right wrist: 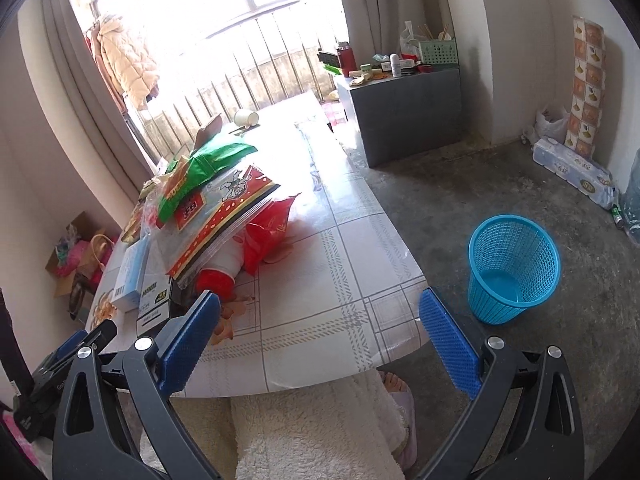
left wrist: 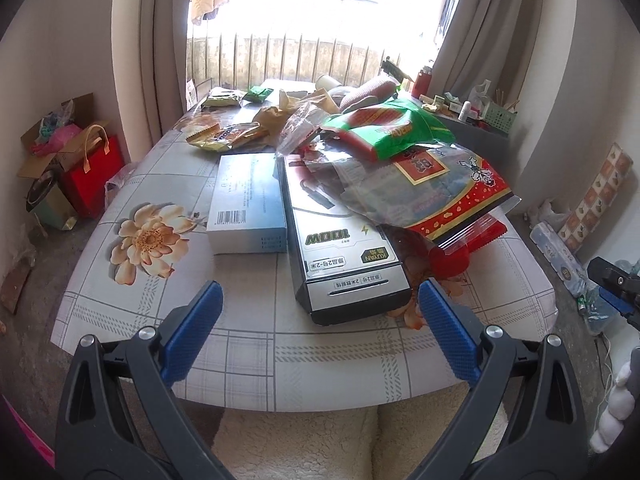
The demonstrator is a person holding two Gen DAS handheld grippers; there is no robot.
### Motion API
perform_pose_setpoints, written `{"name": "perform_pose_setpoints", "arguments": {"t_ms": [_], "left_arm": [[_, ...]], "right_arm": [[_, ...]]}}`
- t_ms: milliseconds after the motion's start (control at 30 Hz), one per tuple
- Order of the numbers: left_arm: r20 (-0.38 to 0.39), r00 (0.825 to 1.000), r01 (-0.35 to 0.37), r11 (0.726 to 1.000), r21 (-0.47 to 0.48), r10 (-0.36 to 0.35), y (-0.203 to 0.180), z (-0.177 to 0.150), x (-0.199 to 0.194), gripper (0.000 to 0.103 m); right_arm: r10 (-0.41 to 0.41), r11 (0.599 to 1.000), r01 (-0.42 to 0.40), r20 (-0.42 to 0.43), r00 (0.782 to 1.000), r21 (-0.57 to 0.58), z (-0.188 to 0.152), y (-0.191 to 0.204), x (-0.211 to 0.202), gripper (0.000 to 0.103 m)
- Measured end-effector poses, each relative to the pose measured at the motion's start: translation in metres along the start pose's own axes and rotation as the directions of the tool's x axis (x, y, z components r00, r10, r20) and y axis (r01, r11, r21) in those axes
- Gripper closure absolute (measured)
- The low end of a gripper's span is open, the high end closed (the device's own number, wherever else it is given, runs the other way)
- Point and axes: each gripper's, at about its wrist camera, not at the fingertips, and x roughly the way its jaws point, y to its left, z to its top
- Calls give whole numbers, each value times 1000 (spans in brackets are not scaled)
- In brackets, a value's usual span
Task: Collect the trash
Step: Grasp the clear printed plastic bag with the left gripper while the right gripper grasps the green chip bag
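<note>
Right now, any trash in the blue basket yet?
No. The blue basket on the floor shows only its bare bottom through the open top.

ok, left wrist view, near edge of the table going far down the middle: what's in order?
left gripper fingers, open → black 100W box → red-and-clear snack bag → green snack bag → paper cup on its side at the far end by the window.

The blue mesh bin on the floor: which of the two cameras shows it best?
The right wrist view. There the blue bin stands whole on the concrete floor beside the table, and you can see its empty inside. The left wrist view faces the cluttered tabletop and the window, and does not show the bin at all.
</note>
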Motion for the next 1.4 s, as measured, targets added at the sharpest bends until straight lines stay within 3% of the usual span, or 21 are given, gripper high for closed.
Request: {"name": "perform_pose_setpoints", "arguments": {"t_ms": [367, 700, 1033, 1267, 1400], "left_arm": [[131, 989, 68, 998, 13, -70, 7, 30, 14, 9], [184, 975, 127, 992, 16, -128, 21, 65, 19, 9], [170, 971, 169, 986, 5, -168, 31, 84, 25, 28], [140, 977, 160, 987, 35, -163, 29, 104, 40, 28], [115, 986, 109, 991, 74, -117, 21, 124, 64, 28]], "right_arm": [[98, 995, -96, -39, 994, 40, 22, -4, 28, 6], [180, 981, -178, -24, 983, 83, 53, -8, 46, 6], [235, 966, -227, -54, 970, 127, 53, -8, 61, 6], [238, 963, -225, -78, 968, 145, 44, -15, 60, 6], [243, 962, -232, -69, 968, 142, 42, -16, 55, 6]]}}
